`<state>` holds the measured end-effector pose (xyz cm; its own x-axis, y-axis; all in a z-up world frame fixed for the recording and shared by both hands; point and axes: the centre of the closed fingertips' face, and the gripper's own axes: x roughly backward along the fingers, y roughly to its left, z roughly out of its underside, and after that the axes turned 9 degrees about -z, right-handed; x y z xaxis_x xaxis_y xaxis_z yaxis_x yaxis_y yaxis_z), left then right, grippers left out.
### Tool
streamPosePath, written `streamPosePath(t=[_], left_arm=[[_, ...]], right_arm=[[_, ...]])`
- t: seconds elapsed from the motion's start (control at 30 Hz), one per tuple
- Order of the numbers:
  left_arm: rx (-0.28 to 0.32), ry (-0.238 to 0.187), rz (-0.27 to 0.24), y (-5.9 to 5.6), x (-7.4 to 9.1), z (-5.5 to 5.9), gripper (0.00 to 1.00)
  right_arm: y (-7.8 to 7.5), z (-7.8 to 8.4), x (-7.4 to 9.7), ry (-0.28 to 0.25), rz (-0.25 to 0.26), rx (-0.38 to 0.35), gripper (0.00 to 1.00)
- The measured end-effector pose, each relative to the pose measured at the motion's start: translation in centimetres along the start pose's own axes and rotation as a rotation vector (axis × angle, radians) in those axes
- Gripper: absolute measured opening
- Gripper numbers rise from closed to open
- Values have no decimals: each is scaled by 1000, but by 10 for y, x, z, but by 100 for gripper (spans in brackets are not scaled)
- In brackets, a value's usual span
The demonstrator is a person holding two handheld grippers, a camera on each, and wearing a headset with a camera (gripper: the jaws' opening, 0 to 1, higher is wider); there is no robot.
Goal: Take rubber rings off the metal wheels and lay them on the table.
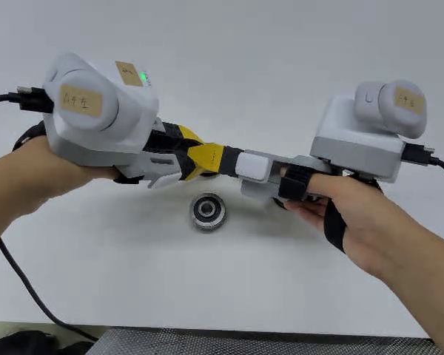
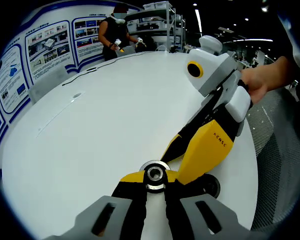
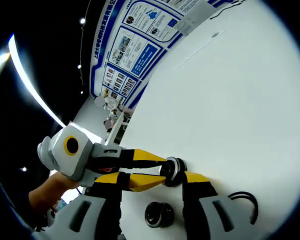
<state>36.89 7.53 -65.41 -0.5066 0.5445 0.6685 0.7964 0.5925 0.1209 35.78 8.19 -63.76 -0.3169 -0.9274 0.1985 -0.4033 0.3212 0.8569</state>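
While holding the raised wheel at bottom centre of the left gripper view, with the left gripper clamped on it, beware a jerky pull; pinched also by the right gripper, likewise closed on that wheel at lower centre of its view; cannot tell whether on rubber or metal; might slip off suddenly, dropping the wheel to the table, onto the second wheel below centre of the head view, or onto the loose ring at lower right of the right gripper view.
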Motion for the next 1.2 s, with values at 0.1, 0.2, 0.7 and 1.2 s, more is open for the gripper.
streamPosePath(t=[0.1,0.2,0.7,1.2], left_arm=[[1,1,1,0,0,0,12],[2,4,4,0,0,0,12],[0,3,-1,0,0,0,12],[7,-1,-1,0,0,0,12]], right_arm=[[0,0,0,2,7,3,52],[-1,-3,-1,-7,10,-7,52],[-1,-6,-4,-1,37,5,54],[-1,-3,2,-35,-2,-85,49]])
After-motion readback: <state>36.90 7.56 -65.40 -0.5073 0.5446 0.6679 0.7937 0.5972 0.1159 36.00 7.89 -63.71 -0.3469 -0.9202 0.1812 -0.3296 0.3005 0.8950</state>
